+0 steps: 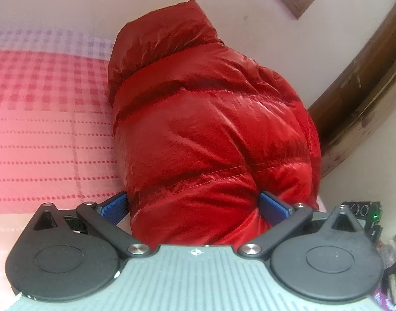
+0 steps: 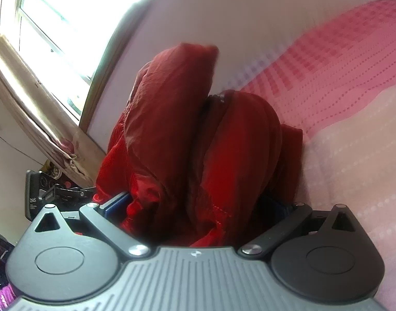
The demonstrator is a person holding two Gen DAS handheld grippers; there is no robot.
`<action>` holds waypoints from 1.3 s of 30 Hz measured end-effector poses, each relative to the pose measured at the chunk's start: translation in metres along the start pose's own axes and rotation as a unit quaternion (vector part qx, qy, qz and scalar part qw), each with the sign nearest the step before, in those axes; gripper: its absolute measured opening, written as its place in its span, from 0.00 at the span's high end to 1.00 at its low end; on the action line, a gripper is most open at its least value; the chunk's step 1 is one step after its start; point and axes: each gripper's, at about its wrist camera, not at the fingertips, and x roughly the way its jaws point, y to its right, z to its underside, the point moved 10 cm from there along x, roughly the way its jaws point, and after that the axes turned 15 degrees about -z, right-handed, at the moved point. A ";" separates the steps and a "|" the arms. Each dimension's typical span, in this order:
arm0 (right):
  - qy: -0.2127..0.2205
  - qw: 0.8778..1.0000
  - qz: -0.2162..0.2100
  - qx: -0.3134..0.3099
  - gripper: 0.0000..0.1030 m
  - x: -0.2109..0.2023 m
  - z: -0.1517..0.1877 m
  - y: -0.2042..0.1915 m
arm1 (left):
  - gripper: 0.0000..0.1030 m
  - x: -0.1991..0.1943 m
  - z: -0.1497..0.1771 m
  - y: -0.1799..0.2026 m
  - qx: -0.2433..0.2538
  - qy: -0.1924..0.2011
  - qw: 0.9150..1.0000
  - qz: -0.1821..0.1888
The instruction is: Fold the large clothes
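Observation:
A shiny red puffer jacket point(image 1: 210, 119) is bundled into a thick roll over the pink patterned bedspread point(image 1: 47, 134). My left gripper point(image 1: 195, 207) has its blue pads pressed into both sides of the roll's near end. The jacket also fills the right wrist view point(image 2: 198, 140), hanging in bunched folds. My right gripper point(image 2: 198, 207) has the red fabric between its fingers; the left blue pad point(image 2: 117, 203) shows, the right pad is mostly hidden in the folds.
A wooden bed frame point(image 1: 358, 98) runs behind the jacket on the right. A bright window point(image 2: 68, 26) with a curtain point(image 2: 37, 119) is at the left. Dark boxes and clutter point(image 2: 50, 197) sit beside the bed. The pink bedspread point(image 2: 340, 83) stretches to the right.

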 end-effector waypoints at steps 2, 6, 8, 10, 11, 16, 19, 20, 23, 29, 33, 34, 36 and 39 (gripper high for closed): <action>0.000 1.000 0.003 -0.005 0.00 0.000 0.001 0.000 | 0.00 0.002 -0.002 0.002 0.009 0.005 1.000 -0.007; 0.005 1.000 0.003 -0.008 0.00 -0.001 0.002 0.000 | 0.00 0.000 -0.004 0.002 0.024 0.015 0.999 -0.022; 0.007 1.000 0.004 -0.010 0.00 -0.001 0.003 0.000 | 0.00 0.000 -0.004 0.002 0.033 0.021 0.999 -0.031; 0.009 1.000 0.005 -0.010 0.00 -0.002 0.004 0.000 | 0.00 -0.002 -0.004 0.002 0.041 0.027 0.998 -0.037; 0.009 1.000 0.005 -0.010 0.00 -0.002 0.004 0.000 | 0.00 -0.003 -0.004 0.002 0.044 0.029 0.998 -0.041; 0.013 1.000 0.006 -0.010 0.00 -0.003 0.005 0.000 | 0.00 -0.006 -0.003 0.004 0.059 0.040 0.996 -0.054; 0.015 1.000 0.005 -0.009 0.00 -0.004 0.006 0.000 | 0.00 -0.006 -0.003 0.005 0.061 0.043 0.996 -0.055; 0.015 1.000 0.005 -0.009 0.00 -0.004 0.006 0.000 | 0.00 -0.006 -0.003 0.004 0.059 0.041 0.996 -0.050; 0.015 1.000 0.005 -0.009 0.00 -0.004 0.006 0.000 | 0.00 -0.006 -0.001 0.000 0.039 0.026 0.999 0.002; 0.013 1.000 0.004 -0.010 0.00 -0.004 0.007 -0.001 | 0.00 -0.003 0.010 -0.028 -0.026 -0.014 0.994 0.104; 0.012 1.000 0.000 -0.008 0.00 -0.004 0.006 -0.001 | 0.00 0.010 0.020 -0.039 -0.067 -0.054 0.984 0.156; 0.010 1.000 -0.002 -0.007 0.00 -0.004 0.006 -0.001 | 0.00 0.014 0.022 -0.039 -0.078 -0.066 0.980 0.170; 0.005 1.000 -0.003 -0.005 0.00 -0.003 0.006 0.000 | 0.00 0.020 0.024 -0.035 -0.084 -0.078 0.975 0.188; -0.011 1.000 -0.004 -0.004 0.00 -0.001 0.004 0.001 | 0.00 0.025 0.023 -0.025 -0.066 -0.078 0.977 0.187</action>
